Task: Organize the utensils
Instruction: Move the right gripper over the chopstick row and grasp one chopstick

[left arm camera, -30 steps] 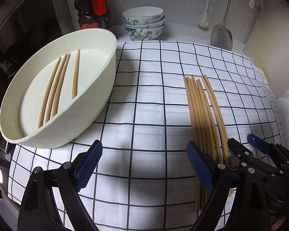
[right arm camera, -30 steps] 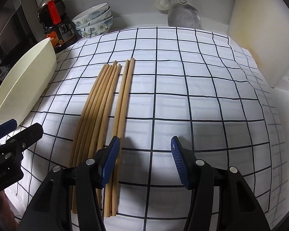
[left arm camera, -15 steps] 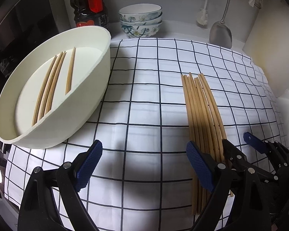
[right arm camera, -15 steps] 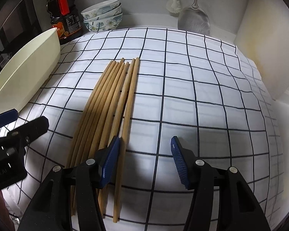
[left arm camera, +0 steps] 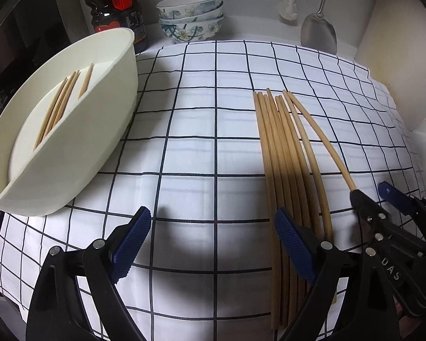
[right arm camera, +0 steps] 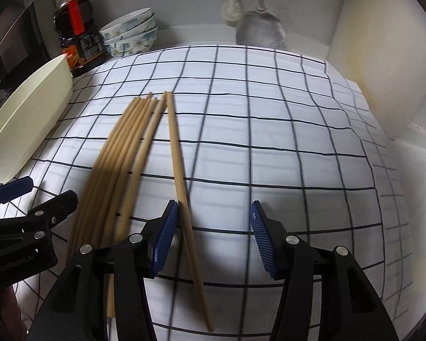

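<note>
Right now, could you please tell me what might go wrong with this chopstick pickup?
The right gripper is closing with one loose wooden chopstick lying against its left pad, so the chopstick may roll or pivot. The other wooden chopsticks lie close alongside, and the black finger could nudge them across the checked cloth.

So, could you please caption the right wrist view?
Right gripper closing around one chopstick separated from the bundle on checked cloth.

Matt wooden chopsticks point(left arm camera: 281, 153) lay on a woven checked cloth point(left arm camera: 201, 119) beside a smooth plastic tub point(left arm camera: 99, 142), glazed ceramic bowls point(left arm camera: 190, 14) and a brushed-metal spatula point(left arm camera: 318, 32).
</note>
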Available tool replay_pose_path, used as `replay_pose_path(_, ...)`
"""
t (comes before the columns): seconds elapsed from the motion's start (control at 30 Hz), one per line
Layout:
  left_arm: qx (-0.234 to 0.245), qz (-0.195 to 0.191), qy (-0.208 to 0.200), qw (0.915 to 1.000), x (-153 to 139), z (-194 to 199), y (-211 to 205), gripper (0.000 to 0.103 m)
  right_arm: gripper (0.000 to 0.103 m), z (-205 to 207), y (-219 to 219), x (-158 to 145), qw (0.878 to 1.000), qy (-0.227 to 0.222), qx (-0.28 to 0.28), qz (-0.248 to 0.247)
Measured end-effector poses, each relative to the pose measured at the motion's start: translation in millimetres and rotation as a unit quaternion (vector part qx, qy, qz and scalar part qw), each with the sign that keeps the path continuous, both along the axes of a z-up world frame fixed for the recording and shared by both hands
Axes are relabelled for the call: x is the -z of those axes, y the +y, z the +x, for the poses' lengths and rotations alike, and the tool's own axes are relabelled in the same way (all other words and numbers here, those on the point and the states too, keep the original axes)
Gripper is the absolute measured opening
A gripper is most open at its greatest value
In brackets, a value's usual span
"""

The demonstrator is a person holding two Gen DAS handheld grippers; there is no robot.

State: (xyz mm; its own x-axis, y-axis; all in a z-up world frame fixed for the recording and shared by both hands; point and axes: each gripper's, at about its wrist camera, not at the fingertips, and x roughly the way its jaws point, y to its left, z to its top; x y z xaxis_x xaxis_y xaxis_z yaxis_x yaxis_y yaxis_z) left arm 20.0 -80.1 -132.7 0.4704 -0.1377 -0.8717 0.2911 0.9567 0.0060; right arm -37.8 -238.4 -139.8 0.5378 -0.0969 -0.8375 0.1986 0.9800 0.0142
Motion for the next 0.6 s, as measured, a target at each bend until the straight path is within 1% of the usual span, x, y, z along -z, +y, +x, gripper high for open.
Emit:
replay_pose_path(0.2, 0.000, 0.003, -0.003, 1.0000, 3.0, -2.4, -4.0, 0.087, 0.051, -2.7, -4.6, 0.5, 1.000, -0.002, 0.002, 0.001)
replay_pose_path(0.37, -0.008, -0.004, 0.002, 1.0000, 6.8, 2.3, -1.9, 0.089, 0.051, -2.5, -3.1, 0.4, 1.000, -0.002, 0.000, 0.002)
replay_pose_path(0.4, -0.008, -0.002, 0.005, 1.0000, 8.0, 3.1, -2.9, 0.088, 0.051, -2.5, -3.0, 0.3, 1.000, -0.002, -0.001, 0.002)
replay_pose_path(0.43, -0.007, 0.005, 0.007, 0.9999, 10.3, 3.3, -4.6, 0.089, 0.051, -2.3, -2.4, 0.1, 1.000, -0.002, -0.003, 0.002)
replay_pose_path(0.5, -0.007, 0.008, 0.001, 0.9999, 10.1, 2.2, -5.5, 0.089, 0.051, -1.3, -0.4, -0.1, 1.000, -0.001, -0.009, 0.001)
replay_pose_path(0.6, -0.012, -0.001, 0.007, 0.9999, 11.1, 7.2, -5.8, 0.089, 0.051, 2.9, 1.7, 0.0, 1.000, -0.002, -0.016, -0.001)
